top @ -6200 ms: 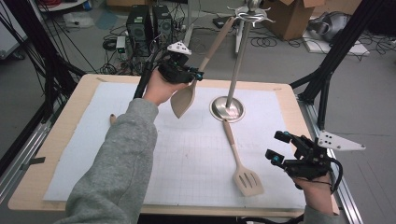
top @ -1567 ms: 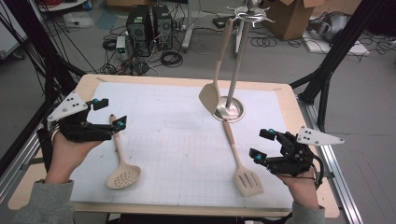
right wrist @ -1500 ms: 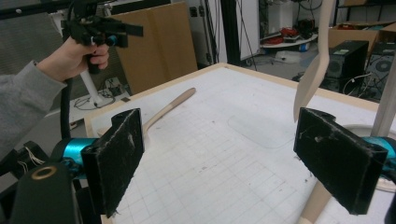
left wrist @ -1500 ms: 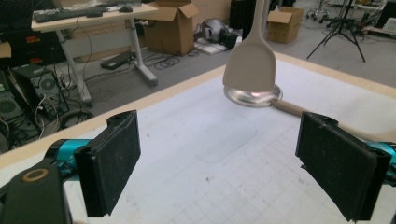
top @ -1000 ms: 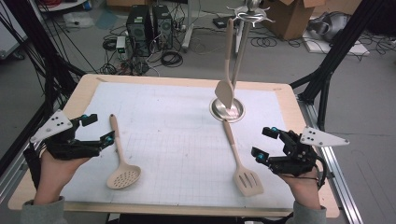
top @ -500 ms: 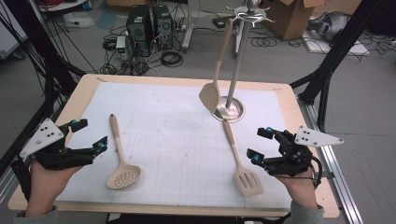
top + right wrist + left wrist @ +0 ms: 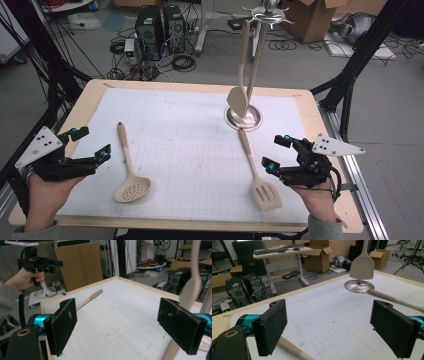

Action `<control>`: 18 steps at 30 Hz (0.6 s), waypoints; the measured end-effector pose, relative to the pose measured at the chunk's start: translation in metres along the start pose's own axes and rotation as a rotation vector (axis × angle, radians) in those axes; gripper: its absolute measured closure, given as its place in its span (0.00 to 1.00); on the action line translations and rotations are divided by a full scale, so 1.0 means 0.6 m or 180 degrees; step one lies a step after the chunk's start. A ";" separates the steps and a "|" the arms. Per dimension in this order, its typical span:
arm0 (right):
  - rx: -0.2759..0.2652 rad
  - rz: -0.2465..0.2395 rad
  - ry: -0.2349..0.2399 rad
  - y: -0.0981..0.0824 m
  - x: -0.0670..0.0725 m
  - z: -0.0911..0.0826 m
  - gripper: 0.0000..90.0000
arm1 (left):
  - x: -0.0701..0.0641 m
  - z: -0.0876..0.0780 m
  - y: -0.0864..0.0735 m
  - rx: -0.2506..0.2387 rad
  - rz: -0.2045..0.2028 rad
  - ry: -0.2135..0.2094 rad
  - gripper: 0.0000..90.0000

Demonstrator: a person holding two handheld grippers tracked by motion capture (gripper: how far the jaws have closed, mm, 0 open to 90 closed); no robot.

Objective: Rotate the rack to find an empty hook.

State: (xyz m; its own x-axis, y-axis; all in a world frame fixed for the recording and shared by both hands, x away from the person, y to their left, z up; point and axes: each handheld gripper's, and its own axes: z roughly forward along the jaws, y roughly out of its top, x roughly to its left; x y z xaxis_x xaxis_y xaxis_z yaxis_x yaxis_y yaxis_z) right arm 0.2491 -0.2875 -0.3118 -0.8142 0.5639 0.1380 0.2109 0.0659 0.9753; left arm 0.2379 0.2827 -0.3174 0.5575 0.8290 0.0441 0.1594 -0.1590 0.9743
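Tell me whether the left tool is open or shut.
Open. The left tool has its two black jaws set wide apart with bare mat between them, gripping nothing.

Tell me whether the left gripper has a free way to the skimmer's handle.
Probably yes: the left gripper is open beside the skimmer, its handle lies bare on the mat and nothing sits between them.

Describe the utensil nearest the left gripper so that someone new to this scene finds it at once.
Start at the white mat on the wooden table and go to its left part, beside the left gripper. There lies a beige skimmer, handle pointing away from the person. Its round head is dotted with small holes, while the spatula at the right has long slots and the third utensil hangs from the stand.
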 end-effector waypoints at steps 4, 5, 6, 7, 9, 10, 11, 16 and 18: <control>-0.0018 0.0001 -0.0168 0.015 -0.010 -0.003 0.16 | -0.001 0.006 -0.003 0.0022 -0.0006 -0.0040 0.16; -0.0017 0.0012 -0.0204 0.022 -0.014 -0.004 0.16 | -0.001 0.007 -0.004 0.0023 -0.0002 -0.0045 0.16; -0.0031 0.0033 -0.0213 0.029 -0.019 -0.005 0.16 | -0.003 0.007 -0.004 0.0027 -0.0007 -0.0058 0.16; -0.0043 0.0076 -0.0231 0.037 -0.022 -0.006 0.16 | -0.004 0.008 -0.005 0.0021 -0.0009 -0.0074 0.16; -0.0066 0.0070 -0.0252 0.055 -0.032 -0.007 0.17 | -0.008 0.009 -0.004 0.0026 -0.0007 -0.0088 0.16; -0.0068 0.0082 -0.0274 0.064 -0.037 -0.007 0.17 | -0.009 0.010 -0.004 0.0033 -0.0002 -0.0097 0.16; -0.0066 0.0086 -0.0308 0.072 -0.043 -0.006 0.17 | -0.011 0.011 -0.004 0.0034 0.0006 -0.0108 0.16; -0.0002 0.0079 -0.0223 0.110 -0.069 0.004 0.20 | -0.014 0.022 -0.005 0.0068 0.0016 -0.0143 0.16; -0.0002 0.0035 -0.0232 0.123 -0.078 0.006 0.25 | -0.015 0.027 -0.006 0.0078 0.0010 -0.0145 0.16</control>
State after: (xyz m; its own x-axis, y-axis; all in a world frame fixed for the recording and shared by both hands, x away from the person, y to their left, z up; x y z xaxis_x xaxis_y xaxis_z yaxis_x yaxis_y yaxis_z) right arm 0.3045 -0.3062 -0.2468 -0.7703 0.6230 0.1359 0.2194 0.0589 0.9739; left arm 0.2452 0.2671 -0.3251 0.5944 0.8033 0.0365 0.1772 -0.1751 0.9685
